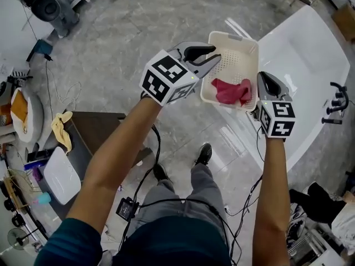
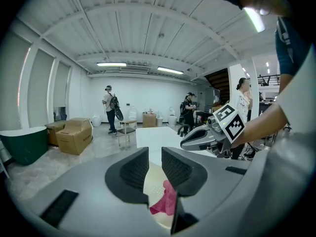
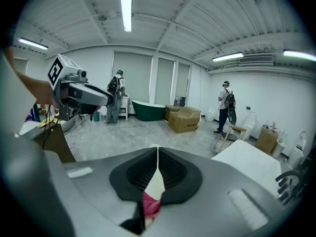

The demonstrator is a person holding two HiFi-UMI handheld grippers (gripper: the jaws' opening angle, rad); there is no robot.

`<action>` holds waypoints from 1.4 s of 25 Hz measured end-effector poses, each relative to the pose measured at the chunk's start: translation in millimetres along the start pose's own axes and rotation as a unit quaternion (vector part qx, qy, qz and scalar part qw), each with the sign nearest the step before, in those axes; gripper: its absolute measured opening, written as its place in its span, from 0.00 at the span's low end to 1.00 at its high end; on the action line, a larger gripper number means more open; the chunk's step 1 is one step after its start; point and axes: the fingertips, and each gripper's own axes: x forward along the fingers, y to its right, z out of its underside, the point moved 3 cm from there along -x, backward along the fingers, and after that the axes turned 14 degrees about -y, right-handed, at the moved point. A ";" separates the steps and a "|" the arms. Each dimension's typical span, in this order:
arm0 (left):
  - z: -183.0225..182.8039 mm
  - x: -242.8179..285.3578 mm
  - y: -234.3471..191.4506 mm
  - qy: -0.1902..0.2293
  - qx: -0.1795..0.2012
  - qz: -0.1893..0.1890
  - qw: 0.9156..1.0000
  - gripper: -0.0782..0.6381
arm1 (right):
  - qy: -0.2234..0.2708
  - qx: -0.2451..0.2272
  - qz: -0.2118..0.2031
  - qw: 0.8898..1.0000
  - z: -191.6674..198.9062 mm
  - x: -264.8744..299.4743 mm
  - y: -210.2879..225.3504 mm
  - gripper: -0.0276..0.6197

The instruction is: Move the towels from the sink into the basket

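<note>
Marble floor (image 1: 138, 15) under basket (image 1: 238, 60), white tub (image 1: 310, 54) beside, cables (image 1: 157, 143) underfoot.

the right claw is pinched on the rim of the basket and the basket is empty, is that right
Not quite. The basket is not empty: a red towel lies in it, as the head view shows. The rest holds: the right claw is pinched on the basket's rim.
</note>
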 end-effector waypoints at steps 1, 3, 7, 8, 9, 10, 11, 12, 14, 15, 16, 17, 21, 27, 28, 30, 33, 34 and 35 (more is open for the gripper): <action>-5.5 -9.0 1.0 0.006 0.001 -0.001 1.000 0.22 | 0.009 -0.002 0.001 1.000 -9.9 -7.8 -2.6 0.06; -16.0 -27.7 2.9 0.018 0.003 -0.004 1.000 0.20 | 0.028 -0.007 0.002 1.000 -29.9 -24.3 -8.5 0.06; -38.0 -70.9 4.8 0.048 0.003 -0.014 0.999 0.17 | 0.072 -0.020 0.002 0.997 -74.6 -60.8 -25.0 0.06; -43.2 -83.0 5.3 0.054 0.003 -0.017 0.998 0.16 | 0.083 -0.025 0.002 0.996 -86.0 -70.6 -31.1 0.06; -48.0 -95.2 5.9 0.060 0.003 -0.020 0.998 0.16 | 0.094 -0.030 0.000 0.995 -97.3 -80.5 -37.9 0.06; -52.3 -107.3 6.8 0.064 0.002 -0.023 0.998 0.15 | 0.104 -0.035 -0.002 0.994 -108.3 -90.4 -45.4 0.06; -56.0 -119.4 8.1 0.068 0.002 -0.026 0.997 0.15 | 0.114 -0.040 -0.005 0.993 -118.9 -100.3 -53.8 0.06; -59.2 -131.6 9.7 0.072 0.003 -0.028 0.997 0.15 | 0.123 -0.046 -0.009 0.991 -129.3 -110.3 -63.0 0.06; -64.8 -156.5 12.9 0.080 0.004 -0.034 0.996 0.14 | 0.141 -0.056 -0.018 0.988 -149.1 -129.6 -81.9 0.06; -67.9 -169.4 14.1 0.085 0.004 -0.038 0.996 0.14 | 0.149 -0.062 -0.022 0.987 -158.3 -138.6 -90.9 0.06; -71.1 -182.6 15.1 0.089 0.004 -0.042 0.995 0.14 | 0.155 -0.068 -0.027 0.985 -167.0 -147.0 -99.7 0.06; -73.8 -195.9 15.8 0.093 0.003 -0.047 0.995 0.14 | 0.159 -0.075 -0.032 0.984 -175.2 -155.1 -108.9 0.05; -78.5 -250.1 22.3 0.104 0.002 -0.063 0.993 0.13 | 0.174 -0.103 -0.052 0.978 -203.6 -188.7 -150.3 0.05; -82.2 -327.8 36.7 0.134 0.017 -0.090 0.987 0.13 | 0.197 -0.131 -0.077 0.969 -235.1 -232.1 -210.4 0.05; -81.2 -339.5 39.3 0.138 0.020 -0.095 0.986 0.13 | 0.200 -0.138 -0.081 0.967 -239.1 -237.3 -220.9 0.05; -77.9 -362.0 43.7 0.144 0.026 -0.106 0.984 0.13 | 0.203 -0.155 -0.090 0.963 -246.7 -245.8 -242.0 0.05; -72.8 -394.5 50.1 0.154 0.031 -0.119 0.980 0.13 | 0.207 -0.175 -0.103 0.957 -256.8 -257.6 -272.5 0.05; -70.4 -405.2 52.2 0.157 0.032 -0.124 0.979 0.13 | 0.209 -0.179 -0.108 0.955 -259.7 -261.8 -282.9 0.05; -67.3 -416.0 54.1 0.159 0.032 -0.129 0.978 0.13 | 0.211 -0.184 -0.112 0.953 -262.7 -266.0 -293.9 0.05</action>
